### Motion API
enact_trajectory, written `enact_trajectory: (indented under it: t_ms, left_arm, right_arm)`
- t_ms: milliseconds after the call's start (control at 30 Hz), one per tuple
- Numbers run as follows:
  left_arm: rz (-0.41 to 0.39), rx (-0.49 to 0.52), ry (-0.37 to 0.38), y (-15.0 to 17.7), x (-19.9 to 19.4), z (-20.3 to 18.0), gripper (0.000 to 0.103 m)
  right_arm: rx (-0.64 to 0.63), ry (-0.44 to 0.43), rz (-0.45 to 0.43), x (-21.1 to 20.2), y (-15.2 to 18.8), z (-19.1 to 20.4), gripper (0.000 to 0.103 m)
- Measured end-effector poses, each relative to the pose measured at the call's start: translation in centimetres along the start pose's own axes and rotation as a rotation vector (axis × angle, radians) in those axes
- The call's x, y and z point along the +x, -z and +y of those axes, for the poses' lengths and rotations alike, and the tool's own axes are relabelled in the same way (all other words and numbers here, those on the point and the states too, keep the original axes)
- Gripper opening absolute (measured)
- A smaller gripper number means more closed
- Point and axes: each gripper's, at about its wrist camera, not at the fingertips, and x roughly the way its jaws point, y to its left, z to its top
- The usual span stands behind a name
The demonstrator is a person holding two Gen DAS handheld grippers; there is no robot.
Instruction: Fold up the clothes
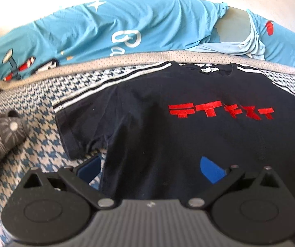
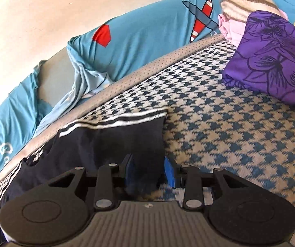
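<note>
A: What lies under you?

B: A houndstooth mattress [image 1: 34,144], with a blue printed sheet [image 1: 106,26] bunched along its far edge. Spread flat on the mattress, collar toward that sheet, is the black T-shirt [image 1: 168,135], with red lettering [image 1: 221,112] on the chest and white stripes on the shoulders.

A: Anything else near the shirt?

B: A folded purple floral cloth [image 2: 274,55] sits well to the shirt's right, a pink garment [image 2: 229,28] behind it. A grey patterned cloth [image 1: 1,135] lies off the shirt's left sleeve.

A: And your 2 grippers?

B: My left gripper [image 1: 150,167] is spread wide above the shirt's left side, gripping nothing. My right gripper [image 2: 149,170] is partly open, its blue pads [image 2: 169,170] on either side of a raised fold at the shirt's right sleeve edge, not pressing it.
</note>
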Motion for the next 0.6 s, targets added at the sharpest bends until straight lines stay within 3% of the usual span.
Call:
enact_trajectory:
  t_ms: [600]
  left_arm:
    - [0.022, -0.108, 0.039, -0.2, 0.8, 1.4, 0.103]
  right_arm:
    - [-0.041, 0.026, -0.056, 5.1, -1.5, 0.4, 0.039]
